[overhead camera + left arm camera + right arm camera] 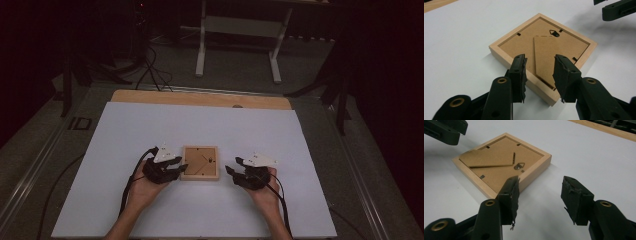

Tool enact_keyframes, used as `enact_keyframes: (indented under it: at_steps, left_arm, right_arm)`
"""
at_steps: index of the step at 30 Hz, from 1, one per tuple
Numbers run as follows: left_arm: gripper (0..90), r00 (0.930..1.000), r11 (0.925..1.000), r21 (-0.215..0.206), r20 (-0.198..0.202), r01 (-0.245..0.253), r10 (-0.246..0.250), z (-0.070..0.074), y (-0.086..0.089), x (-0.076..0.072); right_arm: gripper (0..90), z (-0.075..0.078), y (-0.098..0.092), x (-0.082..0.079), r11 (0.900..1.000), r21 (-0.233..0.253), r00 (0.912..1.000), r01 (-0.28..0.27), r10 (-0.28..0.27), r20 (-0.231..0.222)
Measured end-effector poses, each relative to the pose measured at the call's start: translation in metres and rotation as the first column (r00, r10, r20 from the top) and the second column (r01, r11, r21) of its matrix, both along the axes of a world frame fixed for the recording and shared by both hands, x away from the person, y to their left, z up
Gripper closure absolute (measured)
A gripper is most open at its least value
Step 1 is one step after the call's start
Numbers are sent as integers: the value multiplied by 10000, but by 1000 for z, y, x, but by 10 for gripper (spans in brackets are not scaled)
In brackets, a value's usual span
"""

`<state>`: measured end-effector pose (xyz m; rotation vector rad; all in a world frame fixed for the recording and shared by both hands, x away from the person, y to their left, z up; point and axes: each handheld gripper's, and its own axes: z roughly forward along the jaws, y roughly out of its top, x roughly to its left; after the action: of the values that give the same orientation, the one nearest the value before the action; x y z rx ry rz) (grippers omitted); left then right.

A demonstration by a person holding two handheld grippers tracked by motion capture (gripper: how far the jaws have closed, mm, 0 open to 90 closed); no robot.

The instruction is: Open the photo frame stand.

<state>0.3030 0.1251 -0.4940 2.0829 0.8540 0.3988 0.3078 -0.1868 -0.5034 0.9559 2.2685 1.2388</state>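
At the near edge of the high view, two forearms enter from below, each hand holding a black two-jaw gripper over a white sheet-covered table. The left gripper stands at the left edge of a small square light-wood picture frame; in the left gripper view its jaws are parted and empty, poised above the frame's nearest corner, and contact cannot be confirmed. The right gripper sits just to the right of the frame, apart from it; in the right gripper view its jaws are spread wide, holding nothing, with white table surface between them. The frame lies flat, back side up, near the middle of the table between the two grippers. Its brown fibreboard backing carries a folded easel stand, a small metal hanging hook and dark retaining tabs along the inner edges. Beyond the white sheet, a bare strip of wooden tabletop runs along the far edge. Farther off, a white-legged table frame stands on grey floor.
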Motion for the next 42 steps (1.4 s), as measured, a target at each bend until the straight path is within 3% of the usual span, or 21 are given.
enact_keyframes:
  at_steps: [21,42]
  left_arm:
    - [538,9998,9998,171,195,40,-44,-1,-18,5]
    - [517,9996,9980,609,-239,139,-124,-10,-30,15]
  right_arm:
    - [474,-4,4,1,10000,65,9999,-54,55,-131]
    - [470,-6,5,1,9999,20,9997,-130,130,-182]
